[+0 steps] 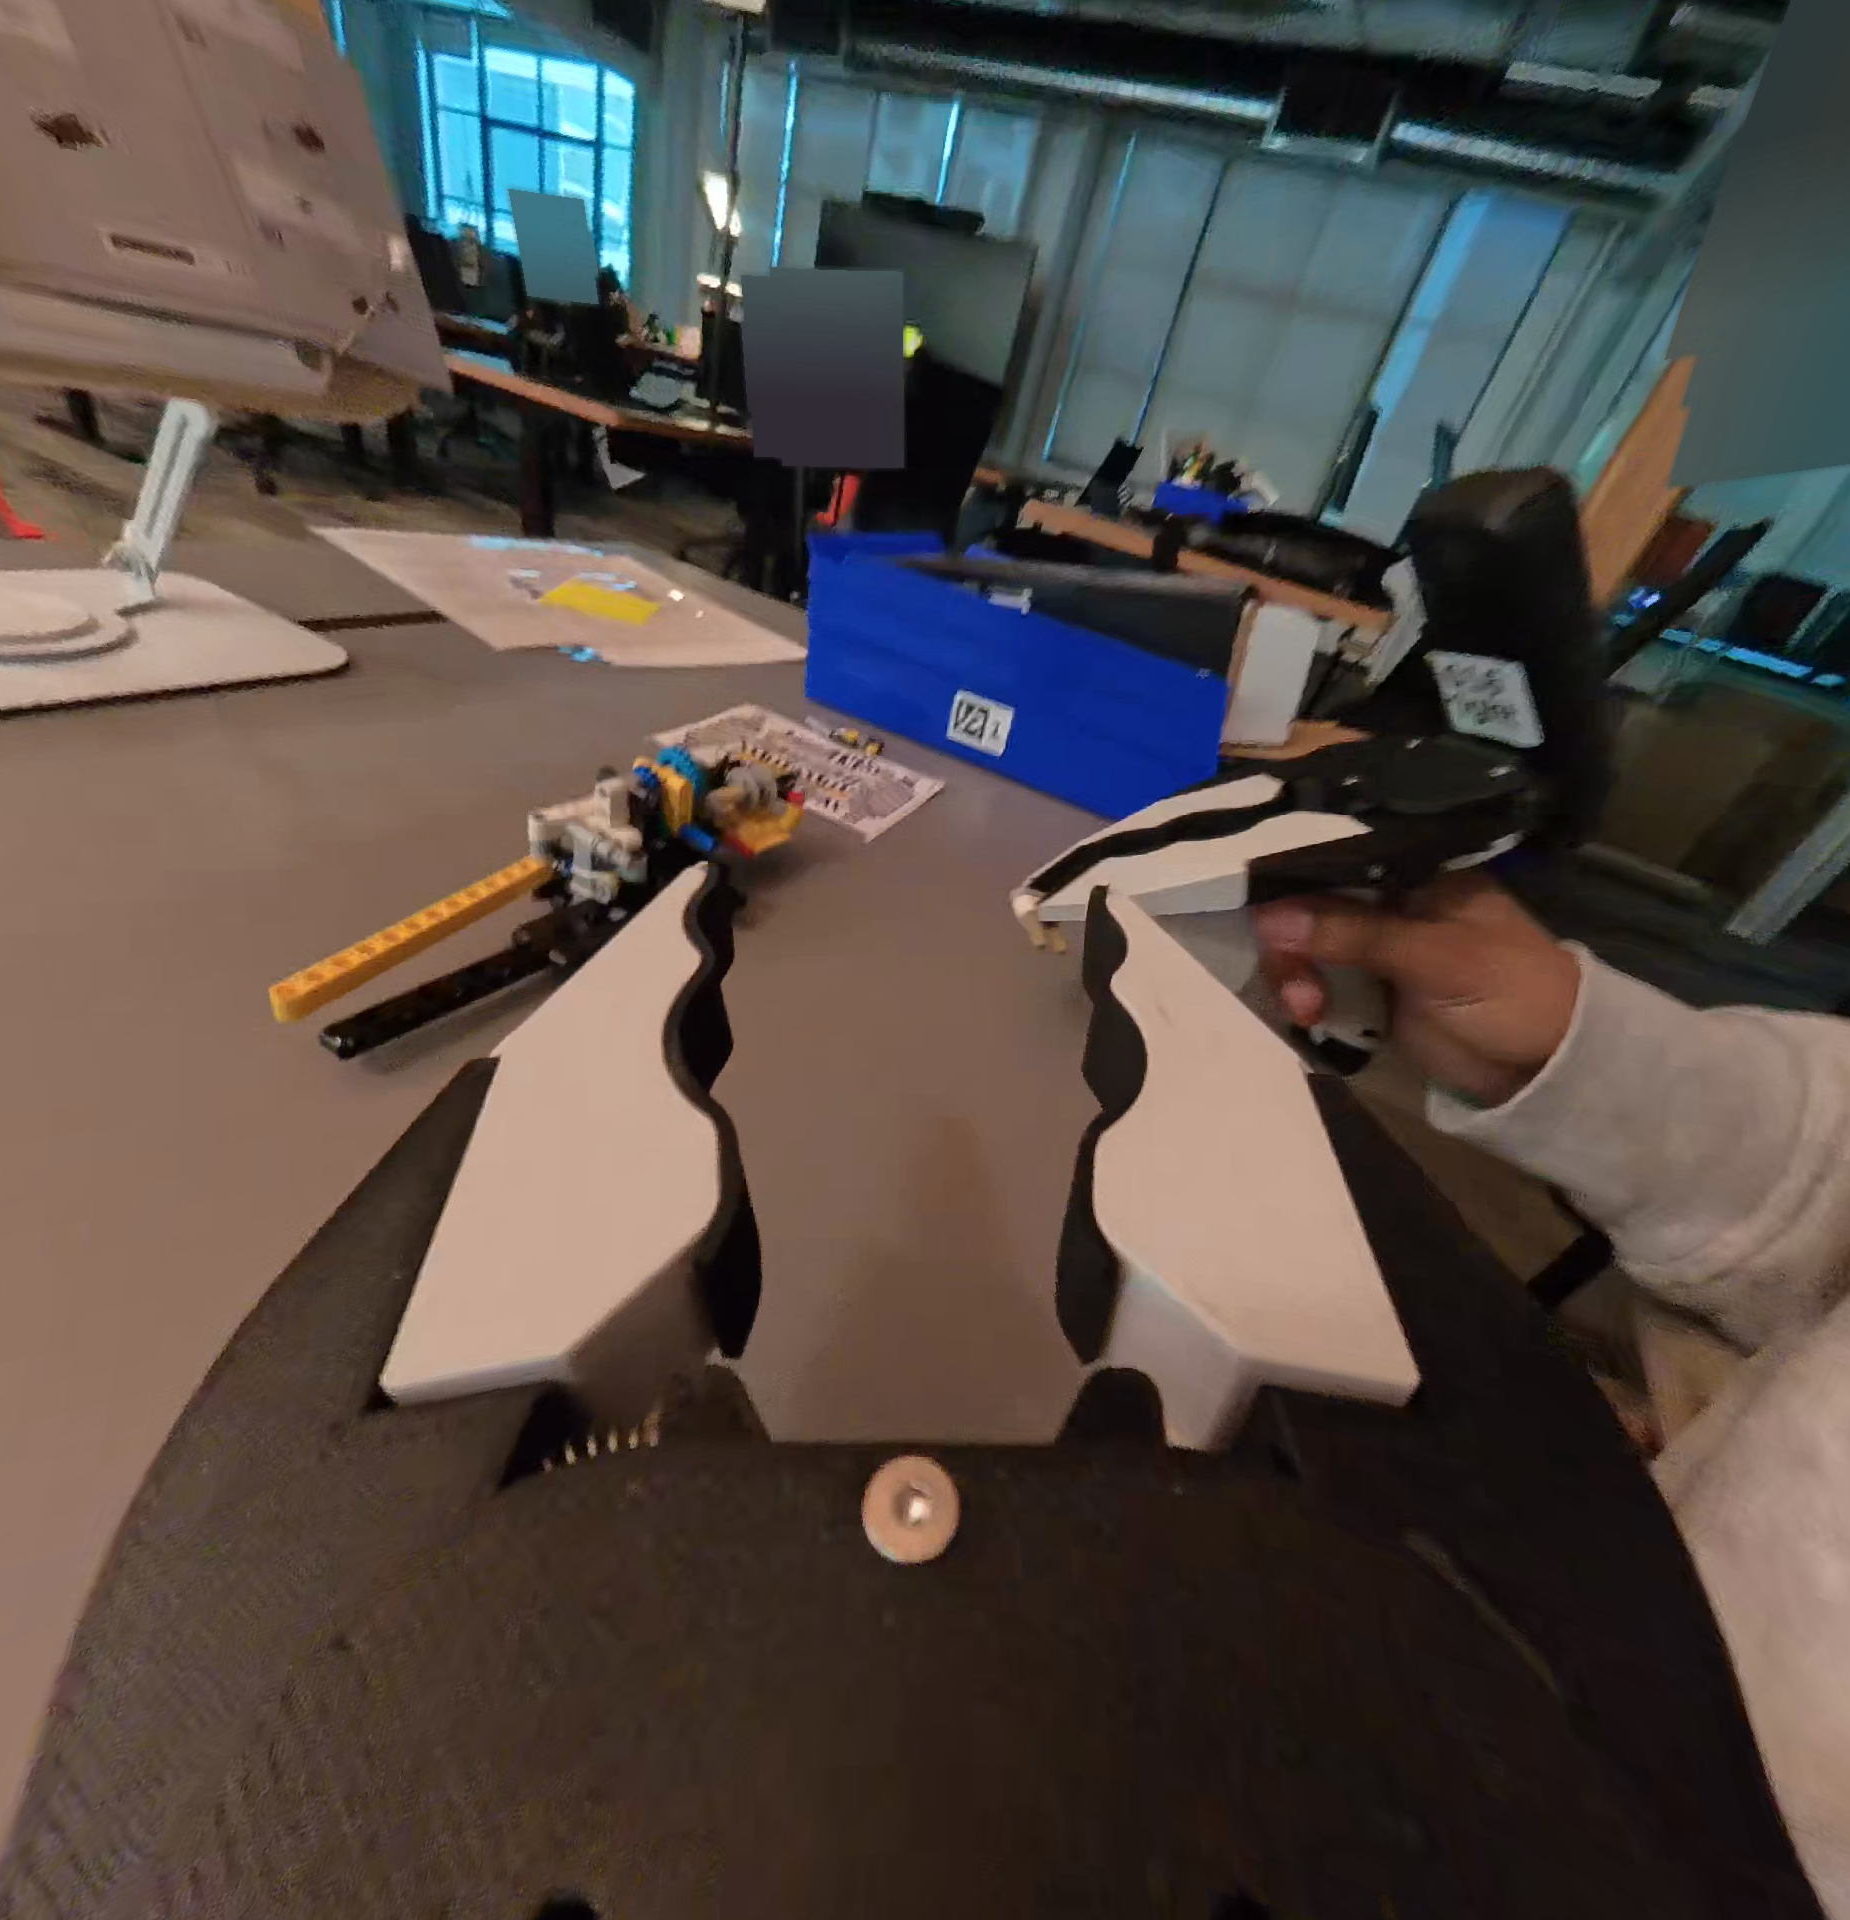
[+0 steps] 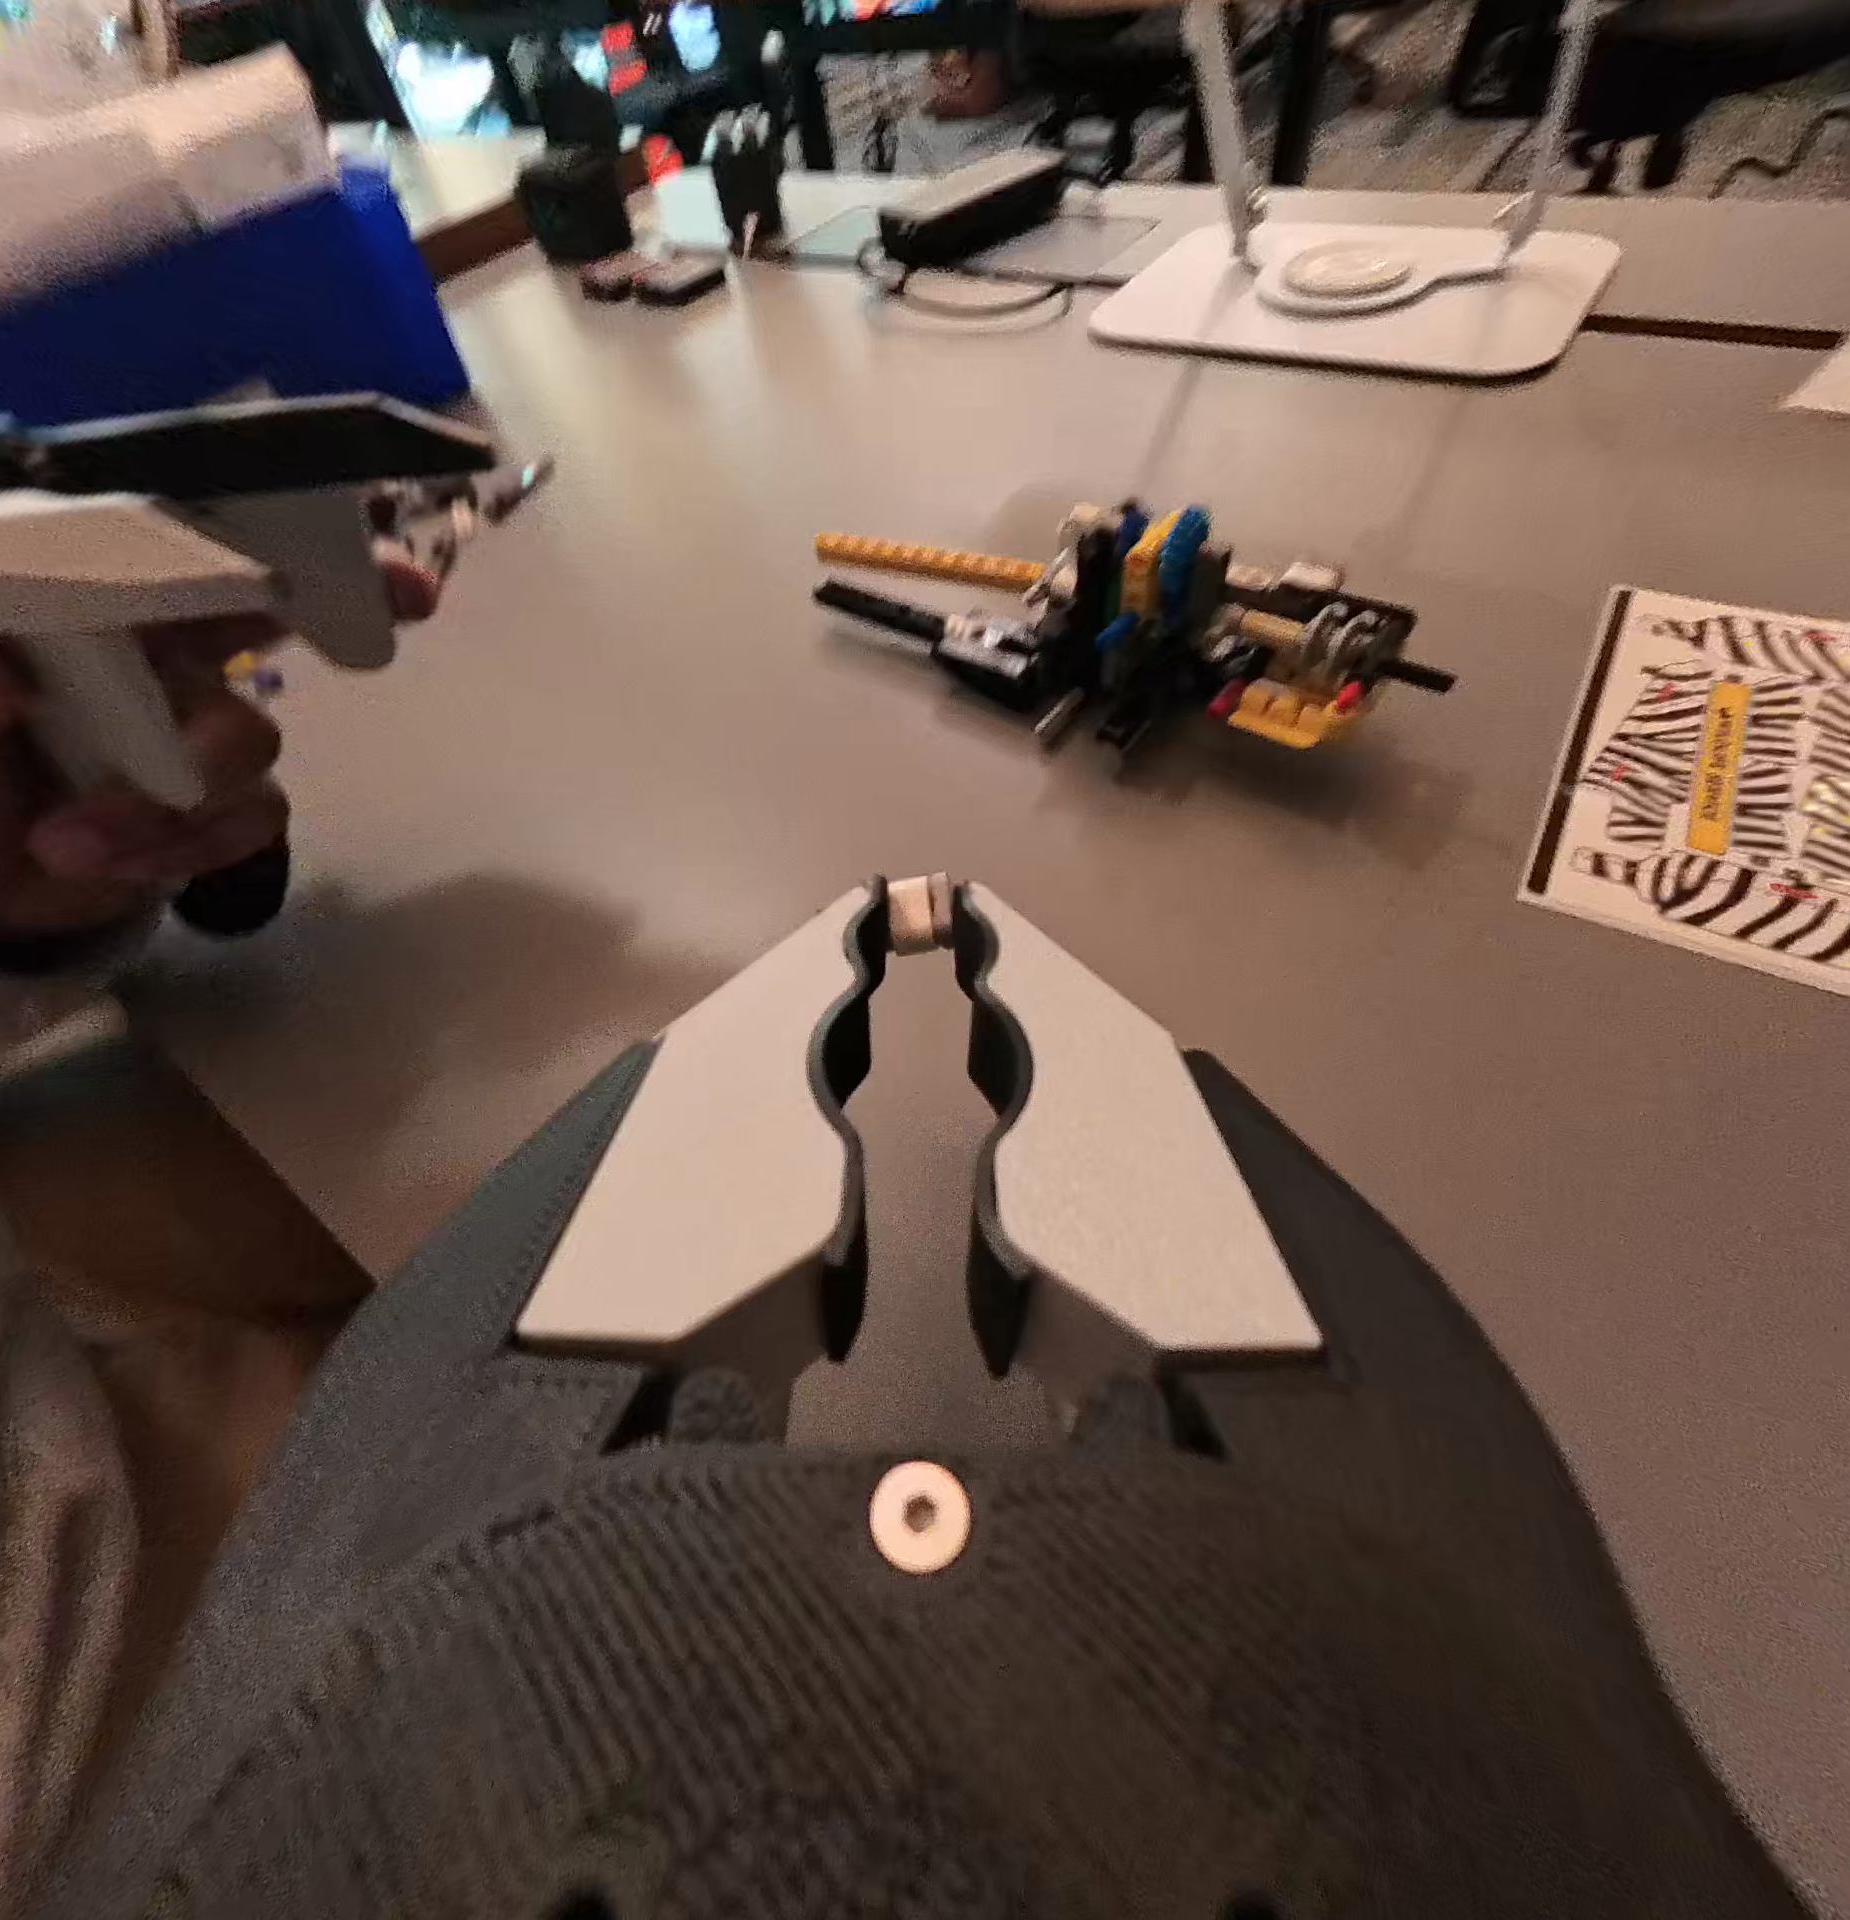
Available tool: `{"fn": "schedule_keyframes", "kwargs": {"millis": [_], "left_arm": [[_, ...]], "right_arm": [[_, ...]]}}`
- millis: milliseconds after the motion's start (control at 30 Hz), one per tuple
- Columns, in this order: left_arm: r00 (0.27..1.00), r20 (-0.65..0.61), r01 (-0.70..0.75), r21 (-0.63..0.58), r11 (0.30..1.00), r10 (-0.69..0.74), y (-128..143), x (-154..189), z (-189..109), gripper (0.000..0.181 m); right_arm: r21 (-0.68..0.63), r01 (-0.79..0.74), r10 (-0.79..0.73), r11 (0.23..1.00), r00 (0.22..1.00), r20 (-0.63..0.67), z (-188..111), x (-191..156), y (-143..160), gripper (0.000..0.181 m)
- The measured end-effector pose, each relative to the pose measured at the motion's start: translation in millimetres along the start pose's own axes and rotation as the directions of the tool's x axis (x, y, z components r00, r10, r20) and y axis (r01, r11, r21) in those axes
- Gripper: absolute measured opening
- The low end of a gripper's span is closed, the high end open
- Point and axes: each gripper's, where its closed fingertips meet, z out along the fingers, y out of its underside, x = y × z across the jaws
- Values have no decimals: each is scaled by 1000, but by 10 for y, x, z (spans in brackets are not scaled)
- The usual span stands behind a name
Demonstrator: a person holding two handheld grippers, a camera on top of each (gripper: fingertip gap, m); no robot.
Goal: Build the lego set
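A blue bin (image 1: pixel 1014 665) is seen on the grey desk (image 1: pixel 225 831), at its far edge. A white stand base (image 2: pixel 1357 301) is placed farther back on the desk, and printed papers (image 1: pixel 557 603) are laid flat near it. Other desks and covered windows are seen beyond.

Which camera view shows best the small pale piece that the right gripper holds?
The right wrist view: the small pale piece sits close and central, pinched at the right gripper's fingertips. The left wrist view shows it only small, from the side, at the tips.
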Motion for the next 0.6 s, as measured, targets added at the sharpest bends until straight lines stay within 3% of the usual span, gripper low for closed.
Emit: {"fn": "schedule_keyframes", "kwargs": {"millis": [33,133,233,367,500,600], "left_arm": [[1000,-27,11,11,1000,-11,-92,36,-45,67],[1000,6,-5,20,1000,5,-147,-80,-222,67],[998,55,16,19,1000,-18,-87,-283,-359,66],[996,88,18,55,998,-23,-175,-381,-439,66],[959,270,-100,36,994,87,-113,-488,-453,63],[921,388,-45,38,998,27,-79,-440,-373,59]], "right_arm": [[29,-35,36,999,999,-19,-3,2,-95,11],[137,-120,126,983,991,-37,40,-37,-448,11],[155,-165,165,974,986,16,228,-103,-632,11],[141,-109,101,984,993,58,358,-181,-544,11],[156,-34,23,987,997,71,293,-144,-498,11],[164,-26,7,986,994,112,273,-126,-549,11]]}}
